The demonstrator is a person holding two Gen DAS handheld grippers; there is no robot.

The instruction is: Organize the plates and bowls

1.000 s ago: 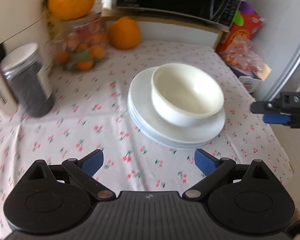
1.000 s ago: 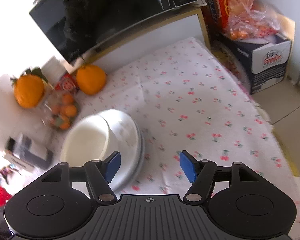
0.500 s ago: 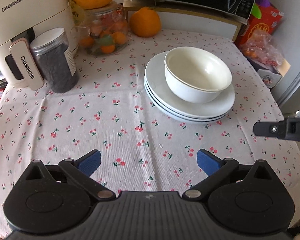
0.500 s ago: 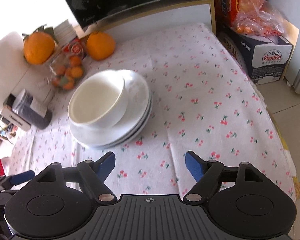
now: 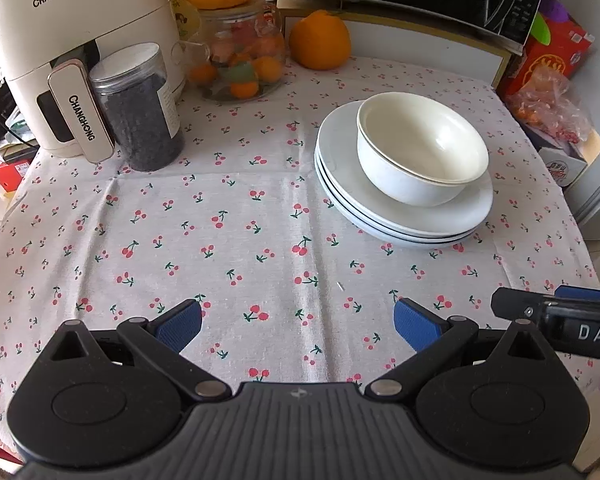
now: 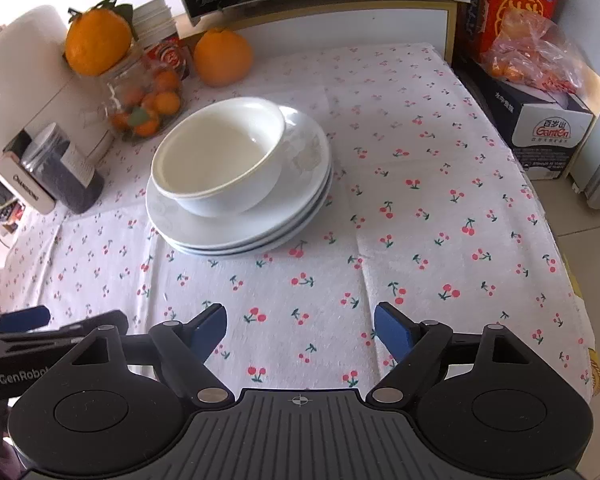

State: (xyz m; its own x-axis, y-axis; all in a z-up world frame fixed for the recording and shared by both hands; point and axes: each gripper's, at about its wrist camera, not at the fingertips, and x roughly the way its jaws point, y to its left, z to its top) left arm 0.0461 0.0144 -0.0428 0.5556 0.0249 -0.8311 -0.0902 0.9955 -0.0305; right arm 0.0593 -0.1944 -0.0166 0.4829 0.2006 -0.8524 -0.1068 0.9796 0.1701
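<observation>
Evidently nested to save room, the white ceramic bowls [image 5: 422,148] sat on the stacked white plates [image 5: 404,216] on the cherry-print counter [image 5: 236,248], while the left tool [image 5: 298,322] and right tool [image 6: 300,330], spread and empty, hovered short of them, the right's jaws having just widened.

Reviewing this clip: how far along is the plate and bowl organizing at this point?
Apparently done or nearly so: the white ceramic bowl sits on the stack of white plates on the cherry-print tablecloth. In hand: nothing; the left tool and right tool are open and empty, the right's jaws having just opened. No other loose dishes show.
</observation>
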